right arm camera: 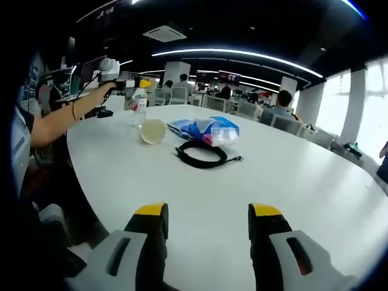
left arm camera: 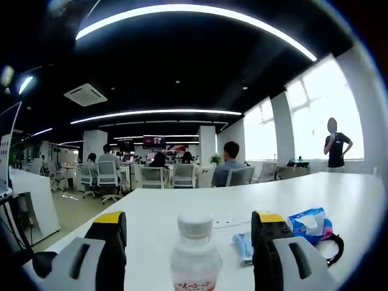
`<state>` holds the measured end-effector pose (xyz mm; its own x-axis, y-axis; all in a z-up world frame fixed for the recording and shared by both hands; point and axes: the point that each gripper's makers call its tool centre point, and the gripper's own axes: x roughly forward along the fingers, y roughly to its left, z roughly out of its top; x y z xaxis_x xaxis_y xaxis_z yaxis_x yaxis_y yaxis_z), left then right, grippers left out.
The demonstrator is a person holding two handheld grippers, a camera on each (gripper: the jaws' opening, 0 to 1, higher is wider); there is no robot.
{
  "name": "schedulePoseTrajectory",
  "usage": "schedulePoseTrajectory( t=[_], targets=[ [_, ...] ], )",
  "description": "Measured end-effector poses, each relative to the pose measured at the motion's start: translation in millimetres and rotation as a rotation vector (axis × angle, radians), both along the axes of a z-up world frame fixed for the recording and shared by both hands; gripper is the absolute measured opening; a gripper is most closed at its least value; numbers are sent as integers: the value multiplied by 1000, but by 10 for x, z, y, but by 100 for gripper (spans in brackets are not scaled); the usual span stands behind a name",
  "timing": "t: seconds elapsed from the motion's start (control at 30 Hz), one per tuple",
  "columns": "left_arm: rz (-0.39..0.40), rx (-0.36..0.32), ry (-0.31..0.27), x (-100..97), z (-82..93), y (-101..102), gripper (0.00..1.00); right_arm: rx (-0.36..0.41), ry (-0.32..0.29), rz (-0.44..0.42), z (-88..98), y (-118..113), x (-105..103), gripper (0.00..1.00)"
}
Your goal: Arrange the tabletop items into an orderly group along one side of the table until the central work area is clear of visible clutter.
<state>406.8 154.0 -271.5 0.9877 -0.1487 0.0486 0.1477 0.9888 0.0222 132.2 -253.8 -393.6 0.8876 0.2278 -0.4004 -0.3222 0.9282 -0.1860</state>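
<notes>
A clear water bottle (left arm camera: 195,251) with a white cap and a red label stands upright between the wide-apart jaws of my left gripper (left arm camera: 189,218), which is open and not touching it. To its right lie a blue tissue pack (left arm camera: 309,222), a flat blue packet (left arm camera: 242,245) and a coiled black cable (left arm camera: 334,248). My right gripper (right arm camera: 208,212) hangs open over bare table, well short of the cable (right arm camera: 202,154), the tissue pack (right arm camera: 206,128), a paper cup (right arm camera: 153,131) on its side and the bottle (right arm camera: 139,106). The left gripper (right arm camera: 140,83) shows there, held up at the bottle.
The round white table (right arm camera: 291,182) has wide bare room to the right and front. The person's arm (right arm camera: 57,124) reaches in along its left edge. Office chairs (left arm camera: 151,177), seated people and desks lie beyond; a person (left arm camera: 335,145) stands by the windows.
</notes>
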Motion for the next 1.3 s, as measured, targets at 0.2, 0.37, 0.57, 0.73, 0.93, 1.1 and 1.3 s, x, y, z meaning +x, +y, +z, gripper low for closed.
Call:
schedulePoseTrajectory(
  t=[0.2,0.37,0.57,0.73,0.93,1.1,1.3],
  targets=[
    [-55,29,-73,-119,122,-75,96,8,1,6,2,11,-5,53],
    [-67,127,-113,-222,185,-104,99,13,8,10,-10,20,-12,54],
    [-111,245,-189,-399,315,-183,100,28,7,17,8,35,-19,55],
    [-210,435,-257,-609,386,-447,100,30,5,18,21,38,-23,55],
    [-421,678,-271,-872,199,-977,100,35,0,22,40,46,-24,57],
    [-534,765,-265,-947,37,-1271,100,35,-3,32,58,65,-30,58],
    [-649,859,-260,-1026,-179,-1510,100,50,0,24,53,44,-43,60]
  ],
)
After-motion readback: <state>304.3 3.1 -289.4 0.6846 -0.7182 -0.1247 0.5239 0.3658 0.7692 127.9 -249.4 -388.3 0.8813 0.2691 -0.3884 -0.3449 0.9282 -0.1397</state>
